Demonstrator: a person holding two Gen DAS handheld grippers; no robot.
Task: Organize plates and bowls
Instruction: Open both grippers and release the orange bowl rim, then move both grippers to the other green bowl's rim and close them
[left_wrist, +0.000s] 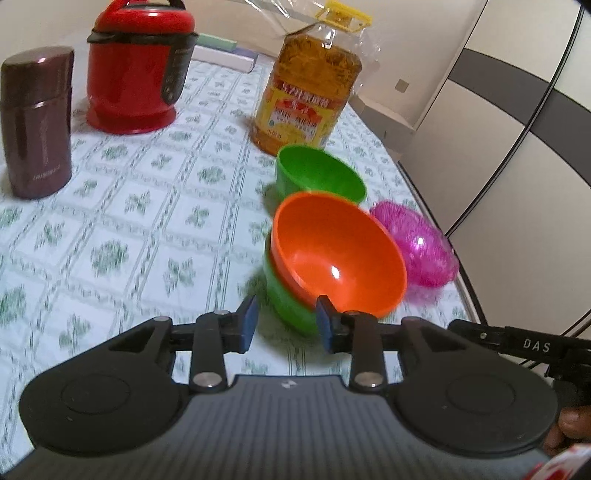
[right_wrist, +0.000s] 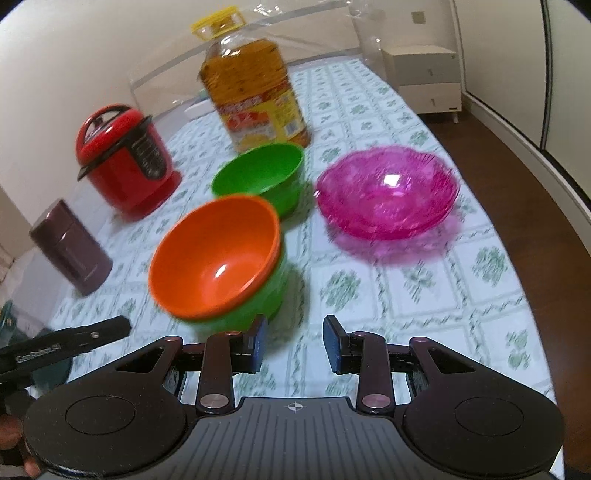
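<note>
An orange bowl (left_wrist: 338, 254) sits tilted inside a green bowl (left_wrist: 291, 306) on the patterned tablecloth; the pair also shows in the right wrist view, orange bowl (right_wrist: 216, 258) in green bowl (right_wrist: 258, 306). A second green bowl (left_wrist: 319, 173) (right_wrist: 260, 177) stands behind them. Stacked pink glass bowls (left_wrist: 417, 247) (right_wrist: 386, 192) lie to the right. My left gripper (left_wrist: 286, 323) is open and empty, just in front of the stacked bowls. My right gripper (right_wrist: 294, 343) is open and empty, just right of the stack's base.
A large oil bottle (left_wrist: 310, 85) (right_wrist: 255, 85), a red cooker (left_wrist: 138, 66) (right_wrist: 125, 162) and a maroon flask (left_wrist: 35, 122) (right_wrist: 70, 247) stand at the back. The table's right edge (right_wrist: 517, 236) borders the floor. A white cabinet (right_wrist: 424, 77) stands beyond.
</note>
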